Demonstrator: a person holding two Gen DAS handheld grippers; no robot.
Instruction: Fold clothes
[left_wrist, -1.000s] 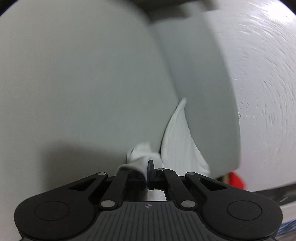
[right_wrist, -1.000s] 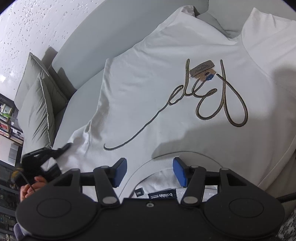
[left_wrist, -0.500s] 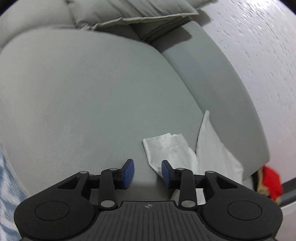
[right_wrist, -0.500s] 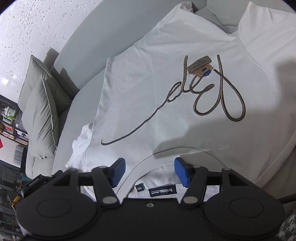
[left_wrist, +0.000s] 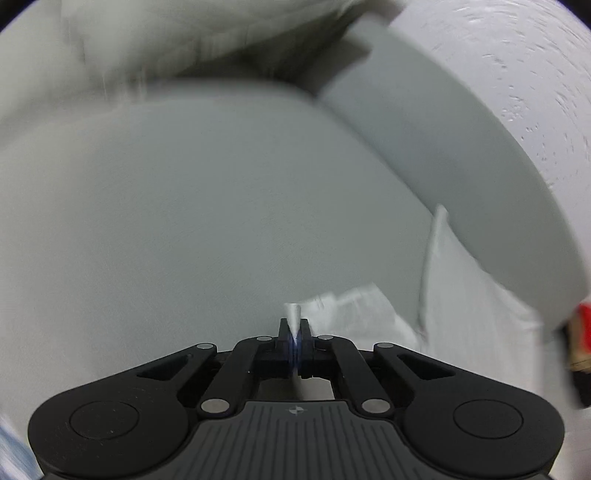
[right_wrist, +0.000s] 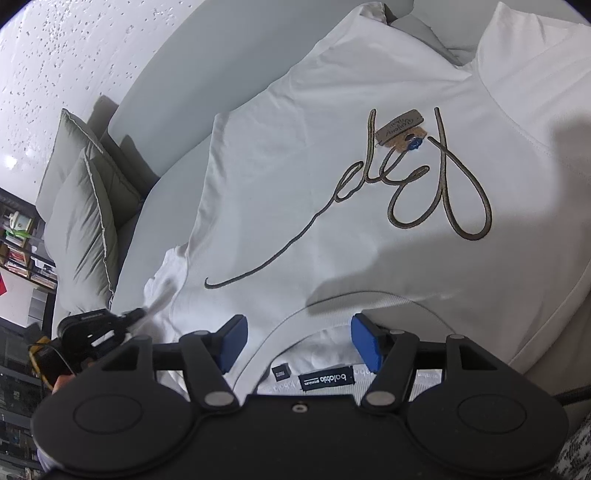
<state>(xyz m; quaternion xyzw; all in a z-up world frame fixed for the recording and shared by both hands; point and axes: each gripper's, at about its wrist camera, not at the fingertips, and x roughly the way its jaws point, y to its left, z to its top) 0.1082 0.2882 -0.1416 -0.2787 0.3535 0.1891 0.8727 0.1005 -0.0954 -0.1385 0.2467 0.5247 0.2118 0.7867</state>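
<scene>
Right wrist view is showing a white cotton T-shirt with a looping gold script across its chest (right_wrist: 332, 192) lying spread front-up on a pale grey sofa seat (right_wrist: 166, 206). A brown paper hang tag (right_wrist: 399, 127) is resting on the lettering. The right gripper (right_wrist: 298, 341) is hovering over the ribbed neckline (right_wrist: 306, 314); its blue-padded jaws are opening, one on each side of the collar, and the pads are not pressing the cloth. A small dark brand label (right_wrist: 324, 380) is sitting inside the neck just below them. Two grey-green piped cushions (right_wrist: 85, 221) are leaning at the far left end of the sofa, under a white speckled wall (right_wrist: 74, 48).

At the lower left of that view the left gripper (right_wrist: 138, 314) is pinching the crumpled white sleeve (right_wrist: 166, 280) of the shirt, with part of a hand showing just beneath it.

In the left wrist view, which is blurred, the left gripper (left_wrist: 294, 332) is clamped tight on a thin peak of white sleeve fabric (left_wrist: 293, 314) sticking up between its pads. The rest of the sleeve is lying bunched to the right on the grey seat, near the curved grey sofa back (left_wrist: 461, 166). Something red (left_wrist: 583, 314) is showing at the right edge; I cannot tell what it is.
</scene>
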